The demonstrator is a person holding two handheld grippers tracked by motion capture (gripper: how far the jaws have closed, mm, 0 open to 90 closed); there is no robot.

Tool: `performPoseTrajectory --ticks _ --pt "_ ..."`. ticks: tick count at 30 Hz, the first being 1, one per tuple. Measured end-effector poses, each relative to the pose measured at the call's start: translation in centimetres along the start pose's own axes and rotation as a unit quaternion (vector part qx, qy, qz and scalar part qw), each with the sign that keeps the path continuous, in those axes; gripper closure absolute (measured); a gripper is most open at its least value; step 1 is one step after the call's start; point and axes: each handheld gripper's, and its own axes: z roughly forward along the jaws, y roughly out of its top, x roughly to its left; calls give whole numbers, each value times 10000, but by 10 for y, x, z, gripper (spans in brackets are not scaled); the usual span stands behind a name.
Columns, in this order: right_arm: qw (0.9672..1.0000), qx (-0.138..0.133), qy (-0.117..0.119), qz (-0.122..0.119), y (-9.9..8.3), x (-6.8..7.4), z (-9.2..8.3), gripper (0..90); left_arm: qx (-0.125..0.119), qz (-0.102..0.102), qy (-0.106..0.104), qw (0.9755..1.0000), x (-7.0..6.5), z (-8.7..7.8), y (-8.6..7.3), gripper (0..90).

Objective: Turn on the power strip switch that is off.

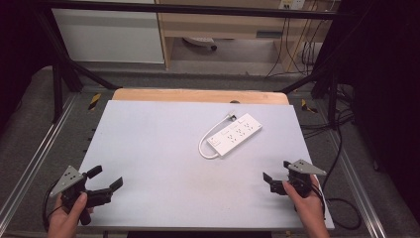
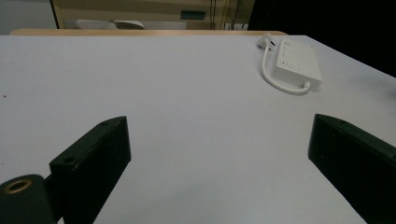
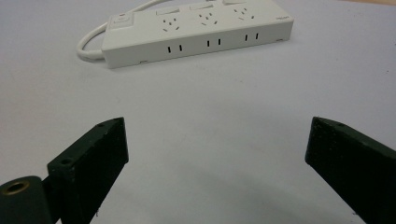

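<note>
A white power strip [image 1: 235,134] lies flat on the grey table [image 1: 163,148], right of centre, with its short white cable [image 1: 207,141] looped round its near-left end. In the high view my left gripper [image 1: 105,178] is held near the table's front left corner, open and empty. My right gripper [image 1: 277,171] is held near the front right corner, open and empty, a short way in front of the strip. The strip [image 3: 196,28] lies just beyond the right gripper's spread jaws. From the left gripper it lies far off, the strip [image 2: 299,63] at the upper right.
A wooden board edge [image 1: 198,95] runs along the table's far side. Black frame bars [image 1: 69,64] and dark cables [image 1: 341,148] stand beside the table. Cabinets [image 1: 109,34] are beyond it.
</note>
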Motion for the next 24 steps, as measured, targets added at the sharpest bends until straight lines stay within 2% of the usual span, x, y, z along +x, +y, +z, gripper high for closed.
performPoseTrajectory --ticks 14,24 --pt "10000 -62 40 -20 1 2 -1 47 75 27 19 10000 -1 3 -1 59" --pt "9992 -365 69 -113 7 7 -7 44 118 78 65 9999 -1 3 0 62"
